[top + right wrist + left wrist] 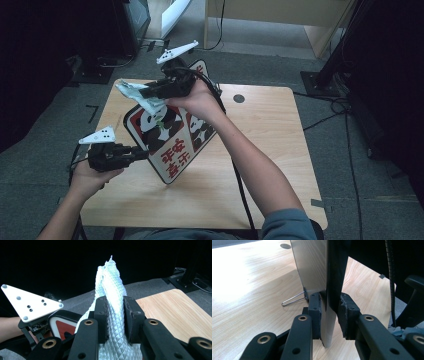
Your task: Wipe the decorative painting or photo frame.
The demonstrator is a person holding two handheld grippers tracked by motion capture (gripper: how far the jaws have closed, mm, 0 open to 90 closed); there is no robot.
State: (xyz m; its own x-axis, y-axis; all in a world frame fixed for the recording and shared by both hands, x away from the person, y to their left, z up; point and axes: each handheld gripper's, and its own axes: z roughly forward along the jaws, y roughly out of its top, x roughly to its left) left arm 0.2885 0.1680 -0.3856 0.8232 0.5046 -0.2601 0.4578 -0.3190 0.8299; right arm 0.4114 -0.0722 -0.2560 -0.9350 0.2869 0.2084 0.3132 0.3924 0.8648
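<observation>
Panda sign [172,142] pinched upright in left jaws; wipe down its face with cloth [135,95] clamped in right jaws; keep steady on worktop [270,130].

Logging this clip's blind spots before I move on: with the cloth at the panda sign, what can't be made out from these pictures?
- High view: the sign has its upper part covered by the right gripper, hand and cloth.
- Left gripper view: the sign's printed face is unseen; the left gripper meets it edge-on.
- Right gripper view: the cloth's lower end is cut off by the bottom edge.
- Whether the cloth touches the sign cannot be told.
</observation>
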